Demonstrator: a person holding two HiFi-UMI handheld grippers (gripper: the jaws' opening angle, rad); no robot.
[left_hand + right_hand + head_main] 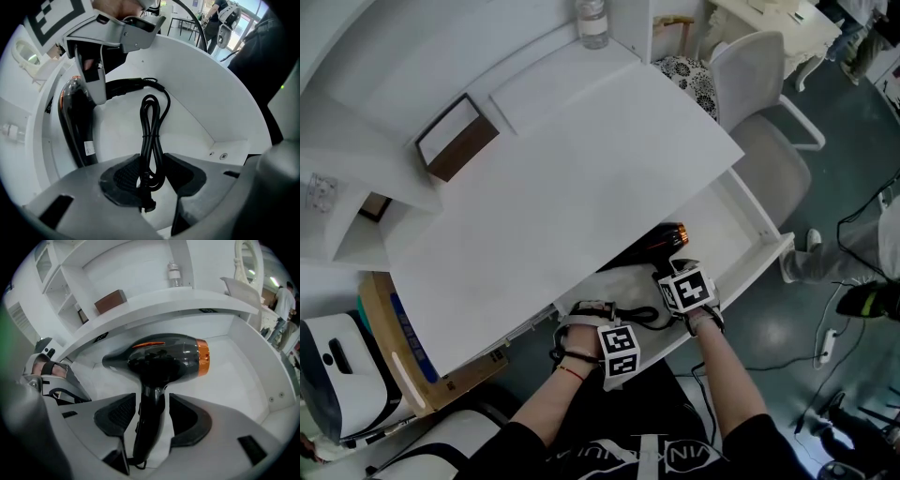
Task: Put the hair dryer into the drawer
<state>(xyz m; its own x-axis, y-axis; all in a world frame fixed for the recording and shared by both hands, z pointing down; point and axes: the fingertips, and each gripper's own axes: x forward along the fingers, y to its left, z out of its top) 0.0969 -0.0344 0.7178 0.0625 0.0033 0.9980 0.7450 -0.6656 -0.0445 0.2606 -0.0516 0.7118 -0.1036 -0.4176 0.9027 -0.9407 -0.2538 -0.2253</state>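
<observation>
The right gripper (152,414) stands wide, its pads clear of the hair dryer (164,355) handle between them. The dryer lies inside the drawer (243,376). The left gripper (150,177) pinches the bundled cord (151,124) above the drawer floor. Placing looks nearly done; the next move is to release the cord and lift both grippers clear. The dryer's white sticker (89,148) is unreadable.

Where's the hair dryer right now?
Head view, lower centre: the hair dryer lies in the open drawer under the desktop's edge, handle between the right gripper's open fingers; the left gripper grips its coiled cord.
</observation>
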